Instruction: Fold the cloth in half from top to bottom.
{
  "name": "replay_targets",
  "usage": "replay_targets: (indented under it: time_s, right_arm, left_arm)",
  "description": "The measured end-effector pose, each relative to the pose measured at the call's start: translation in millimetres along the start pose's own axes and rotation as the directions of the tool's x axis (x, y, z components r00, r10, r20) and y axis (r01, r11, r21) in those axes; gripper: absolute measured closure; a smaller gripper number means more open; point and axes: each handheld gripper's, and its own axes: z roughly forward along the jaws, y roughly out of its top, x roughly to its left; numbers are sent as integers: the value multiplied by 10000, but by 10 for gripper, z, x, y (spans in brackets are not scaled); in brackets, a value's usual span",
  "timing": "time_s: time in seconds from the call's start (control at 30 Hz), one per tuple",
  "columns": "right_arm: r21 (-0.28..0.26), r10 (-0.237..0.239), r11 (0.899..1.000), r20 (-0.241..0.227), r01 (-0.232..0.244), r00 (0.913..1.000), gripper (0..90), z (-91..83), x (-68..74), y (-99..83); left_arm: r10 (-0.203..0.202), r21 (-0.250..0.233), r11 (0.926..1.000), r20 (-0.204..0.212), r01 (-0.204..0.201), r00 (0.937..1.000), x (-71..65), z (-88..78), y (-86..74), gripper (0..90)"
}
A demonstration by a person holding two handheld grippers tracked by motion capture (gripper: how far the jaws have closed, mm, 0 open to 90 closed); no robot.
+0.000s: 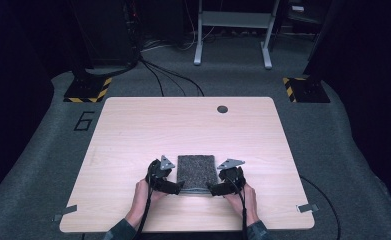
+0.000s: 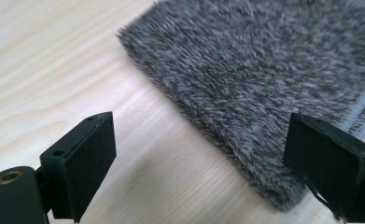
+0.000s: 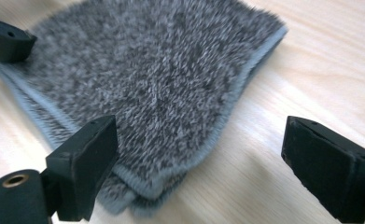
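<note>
Folded grey towel [image 1: 197, 172] lies low at centre frame on the counter [image 1: 133, 130]. Left gripper [image 2: 199, 158] and right gripper [image 3: 199, 158] flank its near corners, fingers wide apart, holding nothing. Risk: closing fingers may pinch only the top layer, so the fold opens.

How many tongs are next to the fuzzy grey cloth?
2. The left tongs sit at the near left corner of the folded grey cloth; the right tongs sit at its near right corner. Both are open.
</note>
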Motion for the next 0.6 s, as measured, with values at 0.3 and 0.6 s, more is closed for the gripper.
replay_targets:
  time_s: [0.3,0.6]
  right_arm:
    - [-857,437,9954,195,-419,9989,94,-428,-150,-140]
    - [-1216,1154,9871,935,-1037,9889,90,-734,-409,-472]
  left_arm:
    - [-313,-510,9983,-431,291,9986,171,-394,-156,65]
    - [-956,-479,9947,-1134,907,9889,443,-640,-558,59]
